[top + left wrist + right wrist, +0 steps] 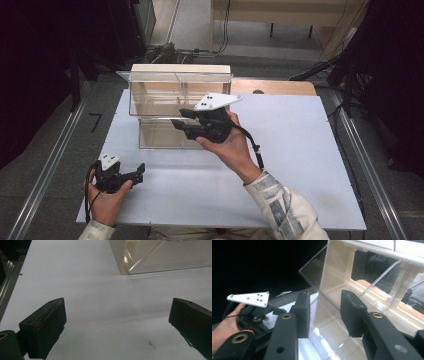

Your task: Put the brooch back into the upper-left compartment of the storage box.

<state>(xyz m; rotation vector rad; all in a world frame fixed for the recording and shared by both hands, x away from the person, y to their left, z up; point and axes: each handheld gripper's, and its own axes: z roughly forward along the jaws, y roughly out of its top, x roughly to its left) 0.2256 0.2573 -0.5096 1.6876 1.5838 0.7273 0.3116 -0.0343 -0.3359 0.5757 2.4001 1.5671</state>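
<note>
Right tongs (176,118) parted at the clear bin (150,107) — gripping nothing. Left tongs (141,170) spread wide near the surface's (300,150) front-left corner. A careless push could shove the bin back.

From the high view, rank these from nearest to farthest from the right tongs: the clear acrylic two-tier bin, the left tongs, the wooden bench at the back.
1. Clear acrylic two-tier bin: right at the right tongs' tips, table's far side.
2. Left tongs: near-left of the white table.
3. Wooden bench: far back, beyond the table.
</note>
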